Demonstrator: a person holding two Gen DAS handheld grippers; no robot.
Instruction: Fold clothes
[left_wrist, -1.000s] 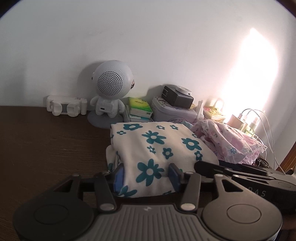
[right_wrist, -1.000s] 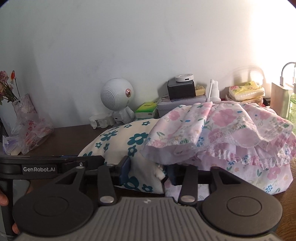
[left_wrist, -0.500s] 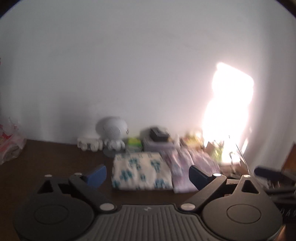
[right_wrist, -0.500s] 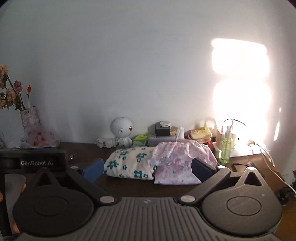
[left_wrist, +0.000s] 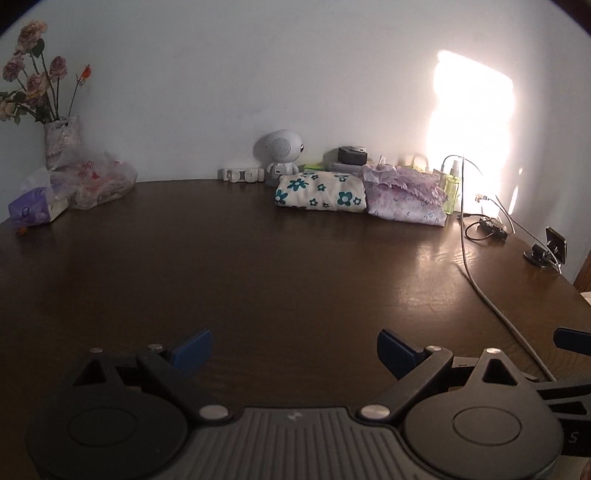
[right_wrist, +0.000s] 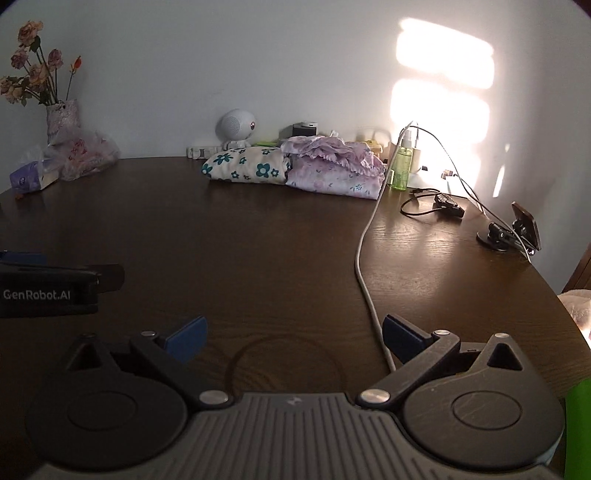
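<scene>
1. Low over the near edge of the dark brown wooden tabletop (left_wrist: 295, 266), the left claw (left_wrist: 294, 349) hangs with its blue-padded fingers spread wide and nothing between them.
2. Beside it, the right claw (right_wrist: 294, 338) is likewise released, fingers splayed and empty, above a faint ring mark in the wood. Both are well apart from the clothes, which suggests they are not working the cloth at this moment.
3. Between the claws and the far wall runs a broad stretch of bare wood. A white cable (right_wrist: 364, 258) snakes across its right side towards the chargers.
4. At the far edge, the cream cloth with teal flowers (left_wrist: 320, 192) lies as a compact folded bundle. The pink floral frilled garment (left_wrist: 404, 195) sits touching it on the right, also gathered into a neat block.
5. Both bundles rest close to the wall, just in front of a white round-headed robot speaker (left_wrist: 281, 153) and small boxes, probably parked there to keep the working area free.
6. Judging by their shape, the two garments already lie folded as the task wants; no loose clothing shows elsewhere.
</scene>
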